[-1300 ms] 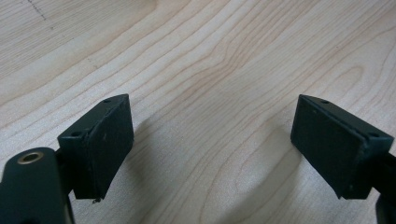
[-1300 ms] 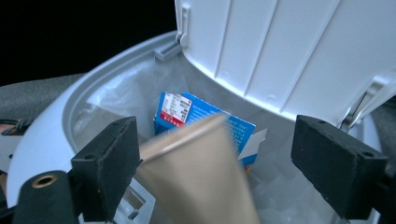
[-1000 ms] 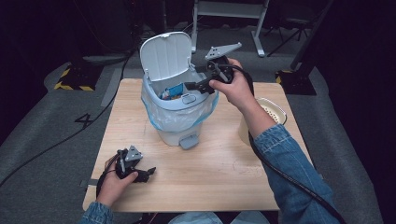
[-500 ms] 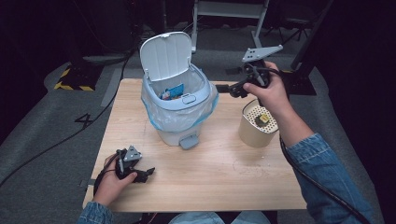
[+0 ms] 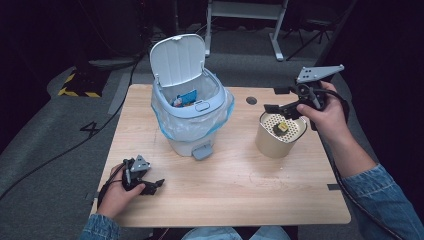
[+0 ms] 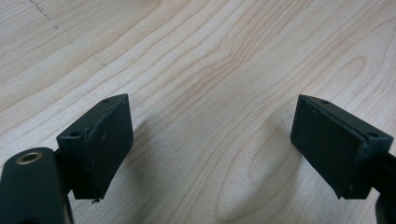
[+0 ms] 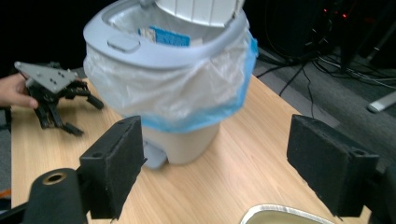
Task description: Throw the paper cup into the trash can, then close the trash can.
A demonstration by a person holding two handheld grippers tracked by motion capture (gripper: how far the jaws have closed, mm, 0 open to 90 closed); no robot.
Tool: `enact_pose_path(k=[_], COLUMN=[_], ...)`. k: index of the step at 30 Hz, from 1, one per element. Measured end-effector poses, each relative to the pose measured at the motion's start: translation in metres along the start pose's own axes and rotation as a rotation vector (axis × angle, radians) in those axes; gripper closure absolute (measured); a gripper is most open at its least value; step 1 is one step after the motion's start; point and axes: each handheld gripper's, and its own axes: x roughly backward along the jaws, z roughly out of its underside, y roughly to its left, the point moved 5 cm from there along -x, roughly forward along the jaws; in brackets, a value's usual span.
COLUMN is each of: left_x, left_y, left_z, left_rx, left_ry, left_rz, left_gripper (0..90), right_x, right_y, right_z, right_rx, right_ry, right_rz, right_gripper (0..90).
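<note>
A pale grey pedal bin (image 5: 192,115) with a blue-edged liner stands at the table's back middle. Its lid (image 5: 177,57) is up, and a blue packet (image 5: 186,97) lies inside. To its right stands a beige cup (image 5: 277,142) with a perforated insert and a small yellowish piece (image 5: 281,127) in it. My right gripper (image 5: 274,110) hovers open over the cup's far rim, pointing left at the bin (image 7: 173,88); nothing is between its jaws (image 7: 229,163). My left gripper (image 5: 155,186) rests open on the wood at the front left, also with nothing in it (image 6: 212,149).
The wooden table (image 5: 240,190) has bare room in front of the bin and cup. The bin's pedal (image 5: 202,151) sticks out toward me. A small dark hole (image 5: 251,100) marks the tabletop behind the cup. Dark floor with cables surrounds the table.
My right gripper has left the bin's rim and swung right, then come down a little over the beige cup. The left gripper has stayed put.
</note>
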Motion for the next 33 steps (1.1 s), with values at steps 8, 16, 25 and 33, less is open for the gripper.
enact_pose_path(k=[8,16,25,33], left_x=[0.000,0.001,0.011,0.025], left_y=[0.001,-0.002,0.001,0.000], left_z=[0.000,0.001,0.000,-0.006], left_rx=[0.009,0.017,0.039,0.074], left_ry=[0.001,-0.005,-0.018,-0.073], left_rz=[-0.022,-0.026,-0.028,0.019], left_gripper=[13.0,15.9,34.3,36.4], right_x=[0.028,0.047,0.049,0.036], right_y=[-0.005,-0.009,-0.009,-0.007], right_z=[0.037,0.084,0.137,0.191], right_rx=[-0.034,-0.057,-0.098,-0.124], right_ry=[-0.004,0.009,0.023,0.076], right_rz=[0.035,0.070,0.084,0.090], right_gripper=[20.1,19.6,19.5,18.7])
